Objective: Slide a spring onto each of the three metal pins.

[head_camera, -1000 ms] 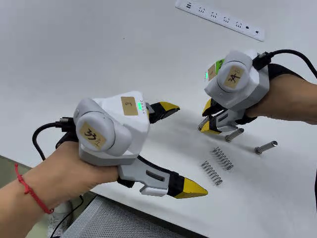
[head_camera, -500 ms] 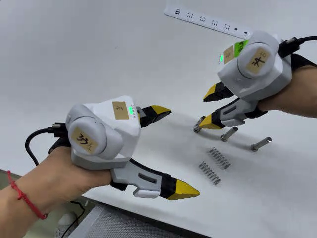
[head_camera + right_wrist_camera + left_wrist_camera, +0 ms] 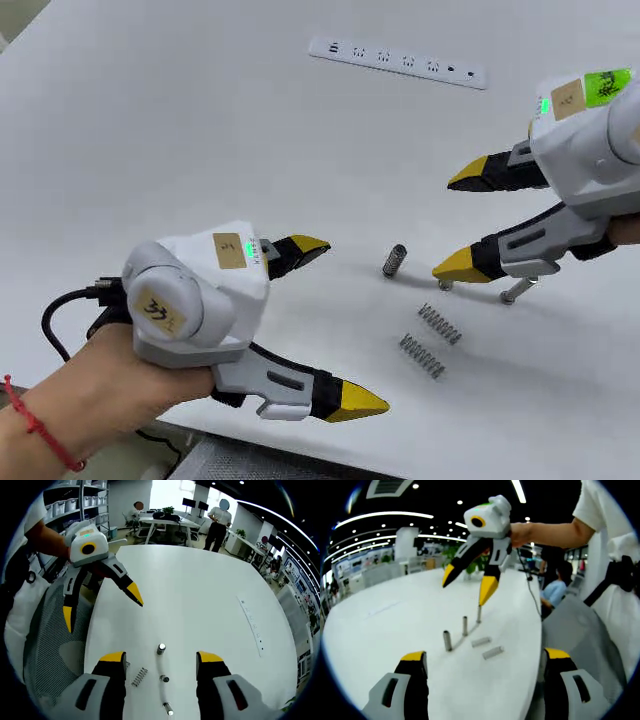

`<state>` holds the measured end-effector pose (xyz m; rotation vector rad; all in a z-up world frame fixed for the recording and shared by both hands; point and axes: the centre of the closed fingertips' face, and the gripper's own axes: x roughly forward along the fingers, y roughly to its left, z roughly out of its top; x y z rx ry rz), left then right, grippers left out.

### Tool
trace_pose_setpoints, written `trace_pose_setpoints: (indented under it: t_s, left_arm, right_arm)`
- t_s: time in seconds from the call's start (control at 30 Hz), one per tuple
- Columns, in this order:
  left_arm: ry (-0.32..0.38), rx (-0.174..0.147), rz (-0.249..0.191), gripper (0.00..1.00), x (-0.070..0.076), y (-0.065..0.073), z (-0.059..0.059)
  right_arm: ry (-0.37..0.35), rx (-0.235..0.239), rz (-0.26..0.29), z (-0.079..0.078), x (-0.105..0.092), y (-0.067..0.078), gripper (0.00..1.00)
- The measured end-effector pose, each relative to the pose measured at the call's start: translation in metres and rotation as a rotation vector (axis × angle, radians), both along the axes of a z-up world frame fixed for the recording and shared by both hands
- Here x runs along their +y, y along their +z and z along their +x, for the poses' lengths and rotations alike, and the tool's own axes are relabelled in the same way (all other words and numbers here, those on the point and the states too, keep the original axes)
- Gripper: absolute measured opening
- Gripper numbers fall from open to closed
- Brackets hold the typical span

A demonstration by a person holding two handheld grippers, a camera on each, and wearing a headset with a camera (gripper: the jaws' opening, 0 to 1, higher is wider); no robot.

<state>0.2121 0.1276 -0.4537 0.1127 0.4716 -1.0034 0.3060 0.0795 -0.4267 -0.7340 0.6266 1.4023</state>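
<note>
White bench (image 3: 150, 120), open office behind; power strip (image 3: 400, 62) at the far edge, well apart from the work.

Progress, as I judge it: one of three done. First pin (image 3: 394, 260) stands upright with coils round it. Middle pin (image 3: 465, 626) and end pin (image 3: 479, 614) stand bare. One spring (image 3: 438, 324) and a second spring (image 3: 421, 356) lie loose beside them.

My left gripper (image 3: 355, 324): jaws wide, empty, well short of the parts. My right gripper (image 3: 443, 229): wide, empty, hovering over the bare pins, lower jaw partly covering them from above. Nothing blocks the springs.
</note>
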Motion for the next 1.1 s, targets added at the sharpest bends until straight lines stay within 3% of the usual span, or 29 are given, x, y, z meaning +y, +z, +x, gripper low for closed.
trace_pose_setpoints:
  t_s: [0.13, 0.23, 0.43, 0.83, 1.1]
  left_arm:
    - [-0.015, 0.001, 0.025, 0.97, 0.0, -0.001, 0.001]
    - [-0.039, -0.001, 0.054, 0.96, -0.002, -0.002, 0.001]
    - [-0.079, -0.003, 0.101, 0.94, -0.008, -0.003, 0.002]
    - [-0.191, -0.007, 0.217, 0.88, -0.022, -0.018, 0.0]
    - [-0.292, -0.022, 0.313, 0.75, -0.036, -0.037, 0.005]
  right_arm:
    - [-0.047, 0.006, 0.056, -0.004, -0.017, 0.009, 0.62]
    - [-0.1, 0.021, 0.129, -0.008, -0.029, 0.018, 0.66]
    - [-0.173, 0.028, 0.241, -0.01, -0.059, 0.022, 0.72]
    - [-0.306, 0.083, 0.376, -0.041, -0.113, 0.01, 0.87]
    - [-0.351, 0.096, 0.409, -0.047, -0.145, -0.001, 0.93]
